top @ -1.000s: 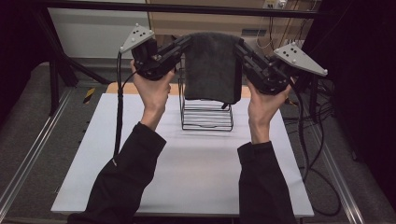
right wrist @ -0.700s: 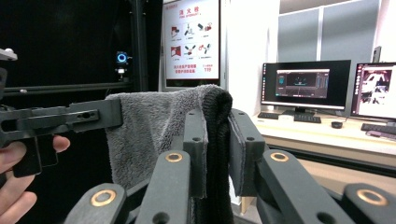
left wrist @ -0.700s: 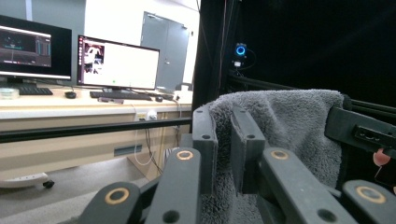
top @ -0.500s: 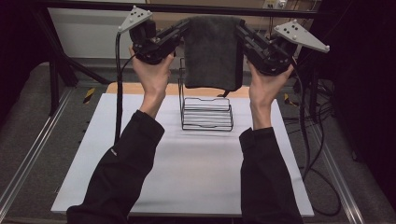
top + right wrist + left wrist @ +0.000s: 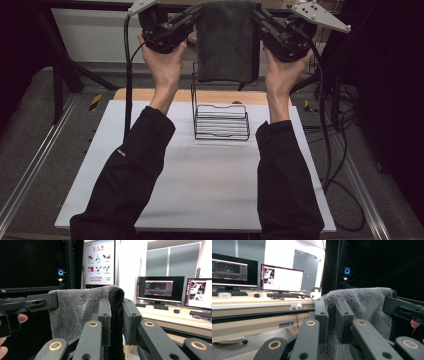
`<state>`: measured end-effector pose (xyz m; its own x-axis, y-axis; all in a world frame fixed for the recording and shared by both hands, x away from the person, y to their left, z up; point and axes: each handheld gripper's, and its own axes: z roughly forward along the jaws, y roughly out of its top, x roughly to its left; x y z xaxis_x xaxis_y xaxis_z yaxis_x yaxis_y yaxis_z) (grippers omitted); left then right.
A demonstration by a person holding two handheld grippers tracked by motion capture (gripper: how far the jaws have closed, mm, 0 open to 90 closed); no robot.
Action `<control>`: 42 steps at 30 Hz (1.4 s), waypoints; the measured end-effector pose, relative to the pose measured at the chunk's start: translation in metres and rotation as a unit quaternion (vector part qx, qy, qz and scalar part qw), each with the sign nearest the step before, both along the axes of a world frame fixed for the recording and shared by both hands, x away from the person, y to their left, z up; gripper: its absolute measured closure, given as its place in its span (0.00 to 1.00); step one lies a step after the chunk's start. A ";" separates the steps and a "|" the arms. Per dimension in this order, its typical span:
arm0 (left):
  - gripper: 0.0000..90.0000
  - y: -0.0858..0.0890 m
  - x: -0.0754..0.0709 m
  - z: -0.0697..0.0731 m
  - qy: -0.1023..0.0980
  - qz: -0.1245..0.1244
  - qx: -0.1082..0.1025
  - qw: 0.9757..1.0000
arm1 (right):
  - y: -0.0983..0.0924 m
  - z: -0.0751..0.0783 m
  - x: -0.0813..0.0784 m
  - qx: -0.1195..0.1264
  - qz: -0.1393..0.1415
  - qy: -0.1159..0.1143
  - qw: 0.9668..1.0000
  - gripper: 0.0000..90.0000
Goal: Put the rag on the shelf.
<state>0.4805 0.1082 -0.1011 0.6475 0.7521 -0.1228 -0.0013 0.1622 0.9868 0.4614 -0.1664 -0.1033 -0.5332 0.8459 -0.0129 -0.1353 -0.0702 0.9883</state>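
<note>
Towel (image 5: 226, 45) between tools, above wire rack (image 5: 221, 121) on table (image 5: 200, 190).

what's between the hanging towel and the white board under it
In the high view, a black wire rack stands on the white board below the grey towel, which the left claw and right claw hold up.

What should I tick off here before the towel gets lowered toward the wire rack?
1. Left gripper clamped on the grey towel: ok, its fingers pinch the towel's edge.
2. Right gripper clamped on the towel: ok, the folded edge sits between its fingers.
3. Towel held level between both grippers: ok, its top edge runs roughly flat in the high view.
4. Towel clear of the wire rack: ok, it hangs above the rack's base.
5. Towel lined up over the rack's top bar: cannot tell, the towel hides it.
6. Rack upright on the white board: ok.
</note>
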 end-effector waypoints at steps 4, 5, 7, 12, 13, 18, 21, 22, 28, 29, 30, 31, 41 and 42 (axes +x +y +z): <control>0.91 0.002 0.004 0.004 -0.002 0.004 0.002 1.000 | 0.001 0.003 0.007 0.001 0.000 -0.001 1.000 0.88; 0.91 0.002 0.005 0.005 -0.001 0.004 0.000 1.000 | 0.002 0.003 0.008 -0.002 -0.001 -0.002 1.000 0.88; 0.91 0.003 0.008 0.006 0.001 0.004 -0.003 1.000 | 0.002 0.005 0.011 -0.003 -0.002 -0.003 1.000 0.88; 0.91 0.003 0.014 0.012 -0.003 0.006 0.000 1.000 | 0.002 0.011 0.017 -0.004 -0.005 -0.009 1.000 0.88; 0.91 0.003 0.015 0.013 -0.004 0.005 0.000 1.000 | 0.002 0.012 0.018 -0.004 -0.006 -0.009 1.000 0.88; 0.91 0.002 0.020 0.013 -0.007 0.010 0.009 1.000 | 0.002 0.012 0.024 -0.005 -0.008 -0.009 1.000 0.88; 0.91 0.002 0.027 0.009 0.001 0.016 0.014 1.000 | 0.003 0.009 0.030 -0.008 -0.009 -0.005 1.000 0.88; 0.91 0.002 0.029 0.008 0.004 0.017 0.016 1.000 | 0.004 0.007 0.033 -0.009 -0.010 -0.001 1.000 0.88; 0.91 0.005 0.039 0.000 0.013 0.017 0.026 0.999 | 0.004 -0.001 0.044 -0.016 -0.012 0.007 1.000 0.88; 0.91 0.005 0.040 -0.002 0.013 0.017 0.027 0.999 | 0.004 -0.003 0.045 -0.014 -0.011 0.009 1.000 0.88; 0.91 0.005 0.040 -0.003 0.014 0.017 0.030 0.999 | 0.004 -0.004 0.047 -0.013 -0.010 0.012 1.000 0.88; 0.91 0.005 0.041 -0.005 0.013 0.017 0.033 0.999 | 0.004 -0.006 0.047 -0.013 -0.010 0.014 1.000 0.88; 0.91 0.007 0.041 -0.029 0.029 0.013 0.047 0.998 | 0.004 -0.028 0.048 -0.026 -0.007 0.030 0.999 0.88; 0.91 0.007 0.041 -0.031 0.030 0.014 0.052 0.998 | 0.004 -0.031 0.049 -0.025 -0.006 0.033 0.999 0.88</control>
<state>0.5216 0.1157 -0.1320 0.6205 0.7800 -0.0806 0.0551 0.0591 0.9967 0.5100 -0.1626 -0.1342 -0.5244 0.8512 -0.0211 -0.0709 -0.0189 0.9973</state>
